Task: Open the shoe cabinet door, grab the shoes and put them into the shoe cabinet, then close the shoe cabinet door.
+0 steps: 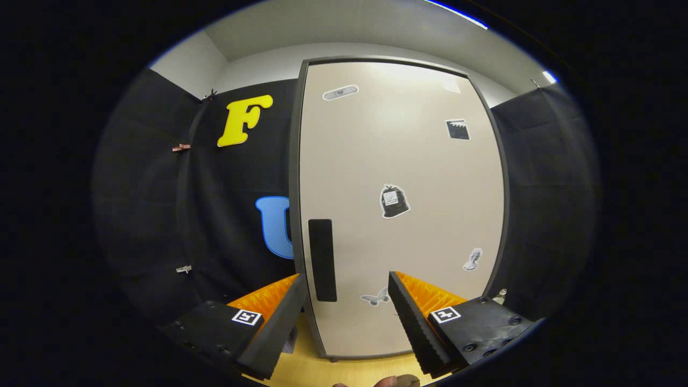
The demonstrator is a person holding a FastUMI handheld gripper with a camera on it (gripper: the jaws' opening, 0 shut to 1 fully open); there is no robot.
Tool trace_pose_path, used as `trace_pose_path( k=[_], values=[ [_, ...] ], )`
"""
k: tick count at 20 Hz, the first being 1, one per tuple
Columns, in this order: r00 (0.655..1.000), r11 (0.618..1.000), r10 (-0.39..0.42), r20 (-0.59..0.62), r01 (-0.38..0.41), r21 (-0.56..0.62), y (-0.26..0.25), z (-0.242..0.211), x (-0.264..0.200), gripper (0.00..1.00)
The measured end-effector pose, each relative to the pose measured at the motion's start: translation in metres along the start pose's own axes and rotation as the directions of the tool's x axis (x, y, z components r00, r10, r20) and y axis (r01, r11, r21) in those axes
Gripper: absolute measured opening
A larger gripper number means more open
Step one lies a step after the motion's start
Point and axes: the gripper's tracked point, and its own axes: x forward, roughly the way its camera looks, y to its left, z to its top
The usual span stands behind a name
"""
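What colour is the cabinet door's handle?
Black, a tall strip handle on the beige door; gripper view.

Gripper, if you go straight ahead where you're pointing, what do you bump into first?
Most likely the shoe cabinet door, which stands shut just ahead of the open gripper, near its dark handle. Exact distance is unclear.

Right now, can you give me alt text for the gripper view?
A closed beige shoe cabinet door with a dark frame and small stickers stands just ahead of the open gripper. Its black rectangular handle sits between the spread fingers, untouched, above a light wooden surface.
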Motion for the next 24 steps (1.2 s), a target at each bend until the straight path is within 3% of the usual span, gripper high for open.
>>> trace_pose_path(
  k=[7,8,9,12,13,15,16,17,20,21,24],
  values=[
    [0.999,0.999,0.003,-0.033,-0.001,0.033,0.018,-0.018,0.06,0.97],
    [0.999,0.999,0.005,-0.035,-0.003,0.033,0.019,-0.02,0.064,0.96],
    [0.999,0.999,0.006,-0.041,-0.005,0.034,0.02,-0.021,0.069,0.86],
    [0.998,0.999,-0.016,-0.052,0.018,0.031,0.018,-0.025,0.077,0.83],
    [0.999,0.999,-0.024,-0.038,0.025,0.027,0.019,-0.023,0.078,0.65],
    [0.999,1.0,-0.028,-0.034,0.028,-0.006,0.02,-0.023,0.078,0.51],
    [0.999,1.0,-0.021,-0.046,0.02,-0.016,0.024,-0.028,0.08,0.51],
    [1.0,1.0,-0.016,-0.025,0.015,-0.022,0.022,-0.025,0.075,0.35],
    [0.998,1.0,0.011,-0.059,-0.011,-0.007,0.023,-0.028,0.075,0.28],
    [0.998,1.0,0.024,-0.058,-0.024,-0.012,0.023,-0.026,0.073,0.21],
    [0.996,0.997,0.074,-0.051,-0.075,-0.01,0.026,-0.023,0.057,0.21]
  ],
)
